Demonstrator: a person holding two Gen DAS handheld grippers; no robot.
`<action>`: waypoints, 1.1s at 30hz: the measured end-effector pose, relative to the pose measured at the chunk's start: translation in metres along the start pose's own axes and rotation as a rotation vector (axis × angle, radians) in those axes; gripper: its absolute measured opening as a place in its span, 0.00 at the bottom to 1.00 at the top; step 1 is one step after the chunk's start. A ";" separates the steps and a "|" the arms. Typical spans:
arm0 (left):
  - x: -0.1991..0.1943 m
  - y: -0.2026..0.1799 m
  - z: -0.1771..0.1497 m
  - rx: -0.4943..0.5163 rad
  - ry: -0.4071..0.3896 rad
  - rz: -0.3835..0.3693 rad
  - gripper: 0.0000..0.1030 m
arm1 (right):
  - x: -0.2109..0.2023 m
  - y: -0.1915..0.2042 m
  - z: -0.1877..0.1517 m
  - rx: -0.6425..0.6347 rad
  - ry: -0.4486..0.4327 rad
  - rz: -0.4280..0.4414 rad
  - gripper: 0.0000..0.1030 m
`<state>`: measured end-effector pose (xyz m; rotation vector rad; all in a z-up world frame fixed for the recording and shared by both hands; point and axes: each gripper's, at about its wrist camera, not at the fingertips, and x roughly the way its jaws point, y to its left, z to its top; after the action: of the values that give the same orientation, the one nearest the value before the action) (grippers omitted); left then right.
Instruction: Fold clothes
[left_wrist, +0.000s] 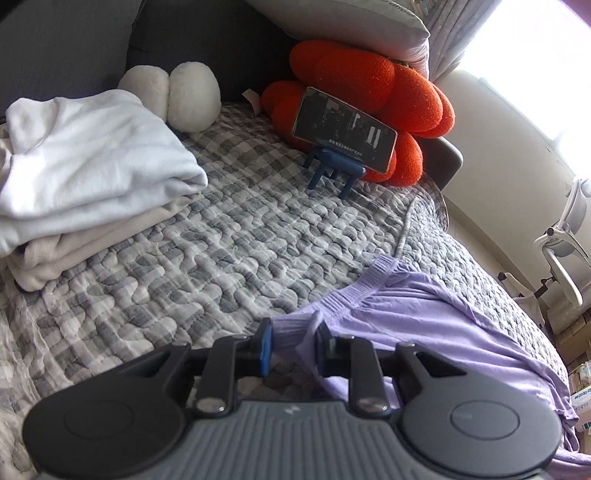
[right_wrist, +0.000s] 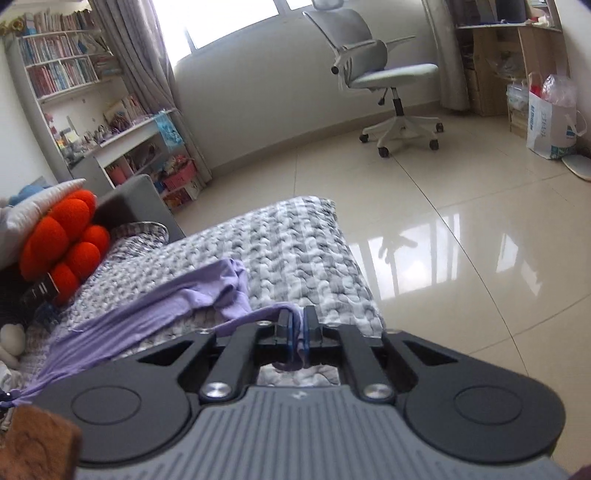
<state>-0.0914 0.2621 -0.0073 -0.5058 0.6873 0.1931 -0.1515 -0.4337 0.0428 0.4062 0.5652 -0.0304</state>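
Both grippers pinch lilac garment (left_wrist: 424, 325): left gripper (left_wrist: 294, 341) at waistband, right gripper (right_wrist: 299, 332) on edge.

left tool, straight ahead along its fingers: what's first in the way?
Likely the lilac garment it already pinches, bunched between the left tool fingers. Past that, the checked quilt; the phone on its stand looks farther off. Depth is unclear.

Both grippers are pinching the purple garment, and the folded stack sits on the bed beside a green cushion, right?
Not quite: the cushion is orange-red, as the left wrist view shows. Otherwise right: the left gripper and right gripper pinch the purple garment, and the folded stack sits on the bed.
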 end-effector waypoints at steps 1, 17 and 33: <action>-0.002 0.001 0.000 -0.010 0.004 -0.006 0.22 | -0.006 0.001 0.003 0.012 -0.005 0.031 0.06; 0.012 0.001 -0.014 0.021 0.063 0.040 0.22 | 0.043 -0.031 -0.023 0.051 0.214 -0.143 0.10; 0.012 0.013 -0.021 0.023 0.105 0.025 0.30 | 0.045 -0.031 -0.035 -0.086 0.168 -0.263 0.15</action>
<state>-0.0984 0.2627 -0.0343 -0.4881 0.7981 0.1828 -0.1352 -0.4452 -0.0190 0.2500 0.7809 -0.2254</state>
